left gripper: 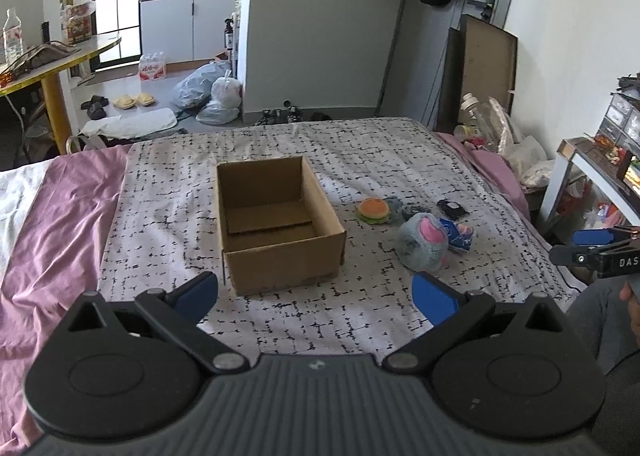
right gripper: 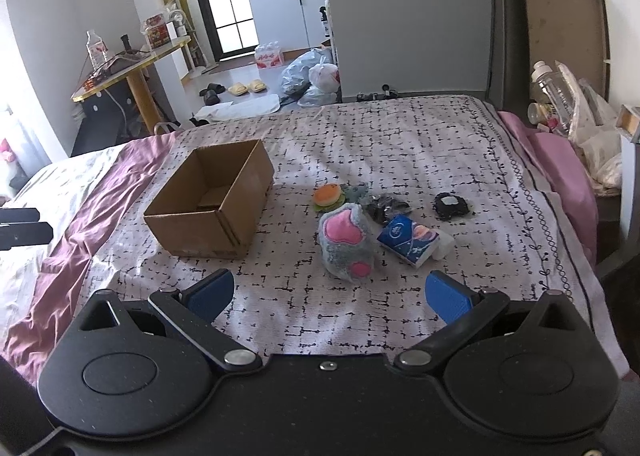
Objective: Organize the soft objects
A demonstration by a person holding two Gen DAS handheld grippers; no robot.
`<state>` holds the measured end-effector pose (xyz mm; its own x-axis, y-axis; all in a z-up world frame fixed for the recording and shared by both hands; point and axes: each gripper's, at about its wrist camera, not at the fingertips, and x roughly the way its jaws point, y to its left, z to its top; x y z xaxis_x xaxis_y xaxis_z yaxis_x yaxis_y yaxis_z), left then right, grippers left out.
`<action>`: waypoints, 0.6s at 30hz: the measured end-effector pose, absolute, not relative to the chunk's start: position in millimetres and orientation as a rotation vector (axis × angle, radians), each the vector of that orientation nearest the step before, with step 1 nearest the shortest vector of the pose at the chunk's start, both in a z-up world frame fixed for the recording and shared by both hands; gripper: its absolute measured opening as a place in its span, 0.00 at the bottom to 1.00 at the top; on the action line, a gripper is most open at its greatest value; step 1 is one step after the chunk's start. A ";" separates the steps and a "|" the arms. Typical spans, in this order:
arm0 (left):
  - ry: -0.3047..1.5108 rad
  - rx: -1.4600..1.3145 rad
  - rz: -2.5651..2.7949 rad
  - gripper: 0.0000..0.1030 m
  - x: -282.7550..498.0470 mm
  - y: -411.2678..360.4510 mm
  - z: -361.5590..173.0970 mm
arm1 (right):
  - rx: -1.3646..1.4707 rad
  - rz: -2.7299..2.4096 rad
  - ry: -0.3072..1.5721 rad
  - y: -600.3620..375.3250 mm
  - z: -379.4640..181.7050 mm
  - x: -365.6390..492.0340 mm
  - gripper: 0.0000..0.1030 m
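Bed with black-and-white grid-print blanket over pink sheet fills both views, everything sits on it. Open brown cardboard box, rectangular, looks empty apart from a loose cardboard flap on its floor, long axis running away from me; it lies dead ahead of my left gripper and forward-left of my right gripper. Soft pile is right of the box, apart from it: grey fluffy paw-shaped plush with pink pads nearest, straight ahead of the right gripper, long axis pointing roughly away from me, slightly tilted. Blue-and-white soft tissue pack just beside it on the right, close, contact unclear. Small orange-and-green burger plush behind the paw, near the box corner. Dark crumpled fabric item and small black pouch-like thing with pale patch further back, too small to identify; a greyish bit beside the burger is also unclear. Both my grippers hover above the blanket, jaws spread wide, holding nothing. Right gripper is clearly nearer the pile; from the left view the paw sits off to the right and partly covers the tissue pack. I judge nothing is in the box yet, first grab likely the paw, right side.
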<state>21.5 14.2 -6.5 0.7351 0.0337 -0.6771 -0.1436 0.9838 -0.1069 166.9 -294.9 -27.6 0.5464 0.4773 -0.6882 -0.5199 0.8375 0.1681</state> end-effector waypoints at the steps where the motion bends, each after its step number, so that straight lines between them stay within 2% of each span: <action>1: 0.743 -0.154 0.102 1.00 22.5 15.1 -7.4 | -0.056 0.596 0.798 -293.8 -28.2 168.2 1.00; 13: 0.761 -0.086 0.064 0.99 68.8 7.5 -15.1 | -0.027 0.604 0.803 -289.0 -43.3 189.5 0.99; 16: 0.759 -0.062 0.042 0.99 86.4 1.2 -18.7 | -0.022 0.604 0.805 -289.2 -47.4 196.5 0.92; 18: 0.757 -0.056 0.031 0.99 97.6 -2.7 -23.0 | -0.012 0.605 0.807 -289.4 -51.7 201.5 0.78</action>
